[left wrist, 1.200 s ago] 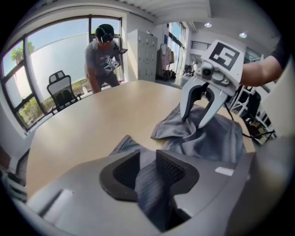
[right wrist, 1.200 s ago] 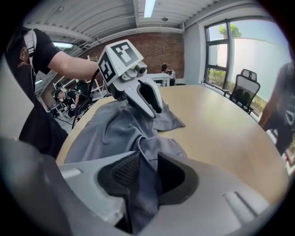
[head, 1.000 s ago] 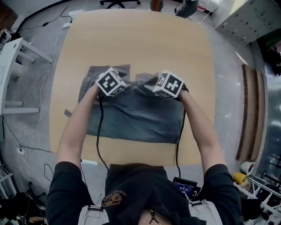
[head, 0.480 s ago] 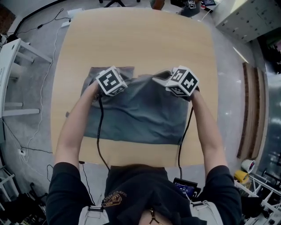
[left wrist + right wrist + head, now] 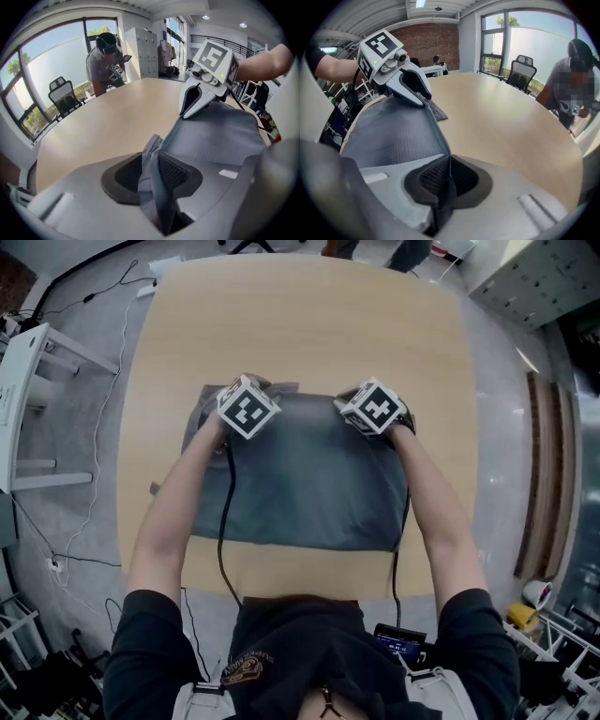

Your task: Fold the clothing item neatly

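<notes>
Forearms: both (image 5: pixel 178 512) reach out from the near edge, over the cloth.
Garment: the grey garment (image 5: pixel 309 479) lies doubled over on the middle of the worktop (image 5: pixel 309 324), near edge flat, far edge gathered at the two tools; a lower layer pokes out at the far left corner.
Left tool: the left tool (image 5: pixel 151 164) is at the far left of the fold; its jaws have just been opening and stand part-way apart, with a bunched ridge of the garment loose between the pads.
Right tool: the right tool (image 5: pixel 449 174) is at the far right of the fold, jaws clamped together on a thin edge of the garment.
Beyond: bare wood, then a standing person (image 5: pixel 105 61) and an office chair (image 5: pixel 63 96) by the windows.
</notes>
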